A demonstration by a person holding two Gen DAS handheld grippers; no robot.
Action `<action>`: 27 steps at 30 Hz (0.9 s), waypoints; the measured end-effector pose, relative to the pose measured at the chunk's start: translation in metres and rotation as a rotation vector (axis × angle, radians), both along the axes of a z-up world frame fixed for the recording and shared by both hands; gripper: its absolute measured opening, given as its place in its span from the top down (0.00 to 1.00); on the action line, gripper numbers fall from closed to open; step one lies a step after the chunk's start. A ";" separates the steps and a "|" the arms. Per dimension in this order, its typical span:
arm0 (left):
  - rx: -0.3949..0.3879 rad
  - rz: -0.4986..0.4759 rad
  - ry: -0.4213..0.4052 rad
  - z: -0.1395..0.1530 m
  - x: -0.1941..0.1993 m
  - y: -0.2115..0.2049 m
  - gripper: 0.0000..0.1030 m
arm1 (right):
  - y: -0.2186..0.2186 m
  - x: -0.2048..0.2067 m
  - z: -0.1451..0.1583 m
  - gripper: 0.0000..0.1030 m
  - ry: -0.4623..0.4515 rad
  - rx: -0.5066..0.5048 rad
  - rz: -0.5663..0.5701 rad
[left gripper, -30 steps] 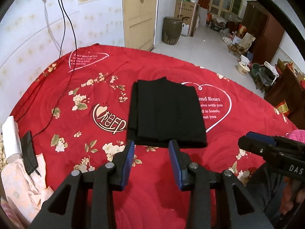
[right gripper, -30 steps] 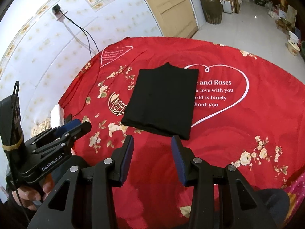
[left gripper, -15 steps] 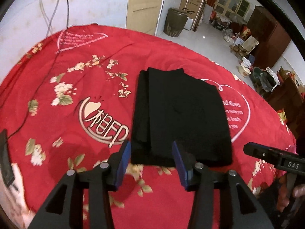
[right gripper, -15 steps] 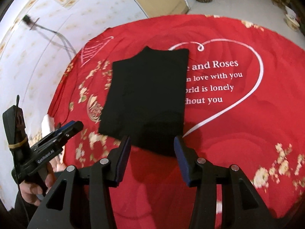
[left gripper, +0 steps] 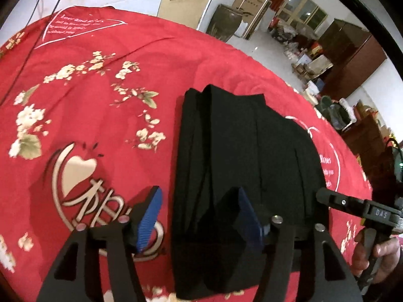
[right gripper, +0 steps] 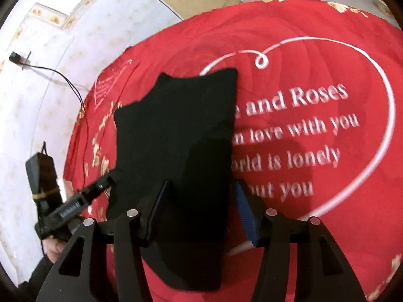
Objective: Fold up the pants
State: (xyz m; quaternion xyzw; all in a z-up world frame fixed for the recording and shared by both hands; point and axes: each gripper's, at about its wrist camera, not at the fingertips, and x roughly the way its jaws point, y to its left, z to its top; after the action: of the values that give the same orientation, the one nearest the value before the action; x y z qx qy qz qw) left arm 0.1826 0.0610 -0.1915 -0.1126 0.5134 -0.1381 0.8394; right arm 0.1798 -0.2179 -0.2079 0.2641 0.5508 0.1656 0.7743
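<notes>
While both pairs of jaws stand apart, the left gripper (left gripper: 199, 216) straddles the near left edge of the folded black pants (left gripper: 241, 166) and the right gripper (right gripper: 202, 210) straddles their near right edge; the pants lie flat on the red bedspread (right gripper: 314, 50), long axis running away from the grippers; a brown jar (left gripper: 224, 22) stands on the floor beyond.

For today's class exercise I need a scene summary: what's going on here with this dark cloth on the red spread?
A person holds a hand-held gripper in each hand over folded black fabric pants lying on a red floral bedspread. The left hand-held gripper is open at the pants' near left corner; the right hand-held gripper is open, straddling the near right edge. Neither has closed on the cloth yet.
</notes>
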 end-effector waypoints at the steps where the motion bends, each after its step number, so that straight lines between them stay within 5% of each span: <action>1: -0.004 -0.001 -0.012 0.000 0.001 -0.001 0.35 | 0.000 0.003 0.000 0.48 -0.006 0.004 0.001; 11: 0.013 -0.035 -0.035 -0.001 -0.009 -0.023 0.37 | 0.014 -0.014 -0.005 0.48 -0.023 0.037 0.026; 17: -0.014 0.003 -0.051 -0.005 0.003 -0.022 0.47 | 0.017 0.012 -0.007 0.64 -0.019 0.006 0.020; 22: -0.010 0.006 -0.052 0.010 0.004 -0.026 0.76 | 0.022 0.013 0.004 0.78 -0.007 -0.007 0.023; 27: 0.017 -0.013 -0.073 0.038 -0.007 -0.026 0.80 | 0.033 0.000 0.037 0.82 -0.044 0.024 0.043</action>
State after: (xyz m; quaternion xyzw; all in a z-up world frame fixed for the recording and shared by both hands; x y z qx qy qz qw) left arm 0.1751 0.0347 -0.1530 -0.0969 0.4843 -0.1433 0.8576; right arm 0.1803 -0.1851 -0.1711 0.2576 0.5370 0.1947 0.7793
